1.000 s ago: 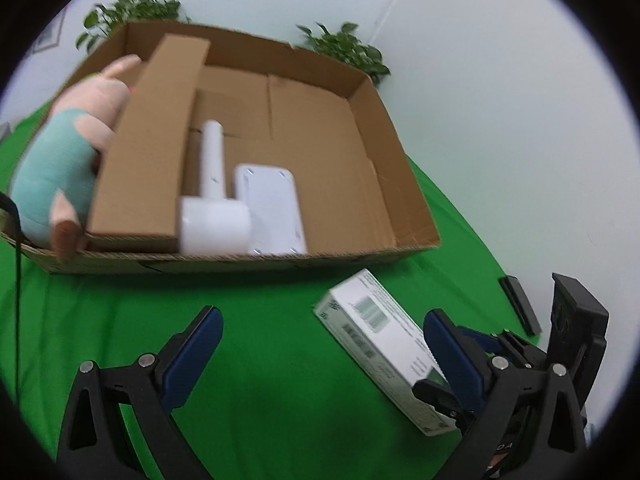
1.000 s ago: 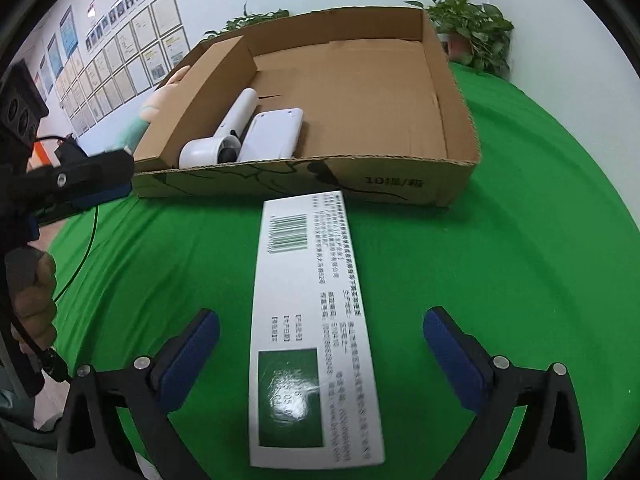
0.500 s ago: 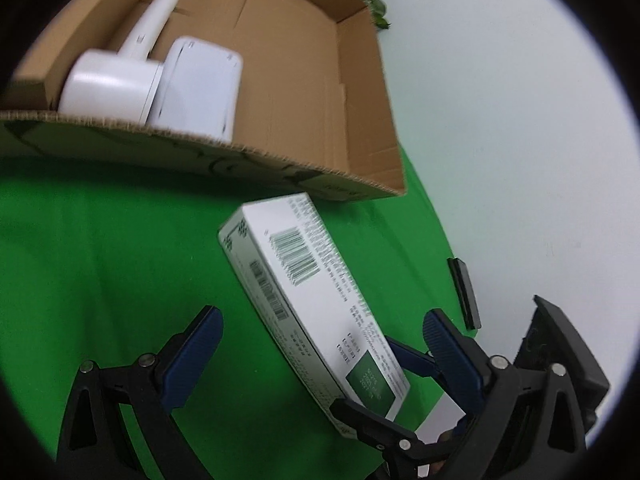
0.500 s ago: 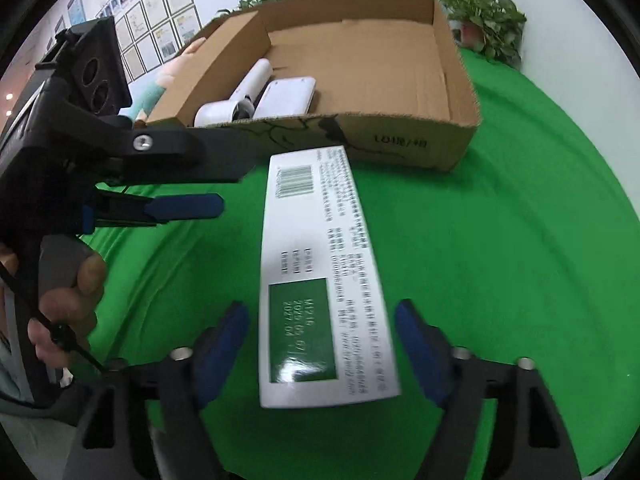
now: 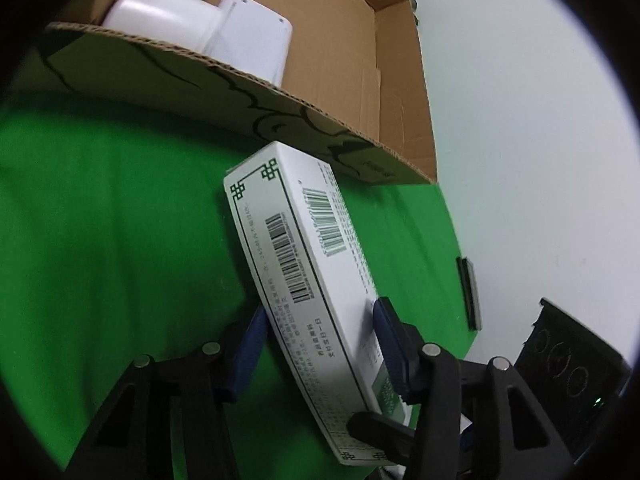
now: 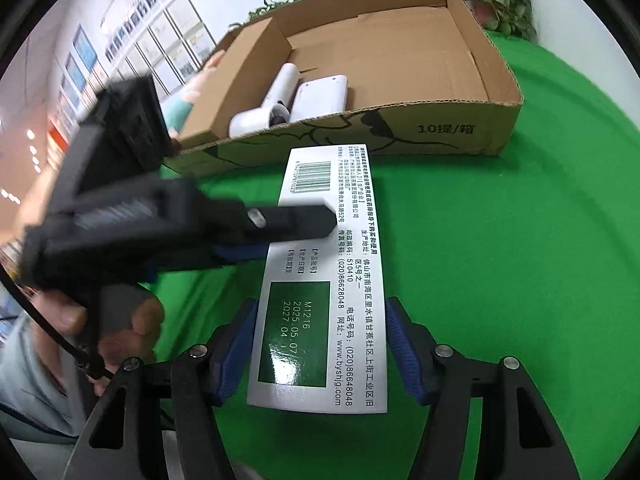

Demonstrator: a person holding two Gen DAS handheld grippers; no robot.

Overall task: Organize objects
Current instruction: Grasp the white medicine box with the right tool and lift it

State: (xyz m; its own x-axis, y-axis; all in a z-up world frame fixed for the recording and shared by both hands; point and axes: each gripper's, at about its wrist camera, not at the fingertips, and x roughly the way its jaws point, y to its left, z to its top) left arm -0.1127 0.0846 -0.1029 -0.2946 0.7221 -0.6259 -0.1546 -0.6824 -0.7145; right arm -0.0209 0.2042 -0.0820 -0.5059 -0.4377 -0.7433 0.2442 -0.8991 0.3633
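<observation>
A long white carton with barcodes and a green label lies on the green cloth in front of the cardboard box. My right gripper straddles its near end. The jaws are closing and both blue pads touch its long edges. My left gripper comes in from the left, rolled, and is closing on the same carton; its pads lie against the carton's sides. In the right wrist view the left gripper reaches over the carton's middle.
Inside the cardboard box lie a white handheld device and a flat white device. A plush toy leans at its left wall. A small black item lies on the cloth. A person's hand holds the left gripper.
Both grippers' jaws have narrowed from wide open onto the white carton. The left gripper dropped, rolled and moved in over the carton; the right one hardly moved.
</observation>
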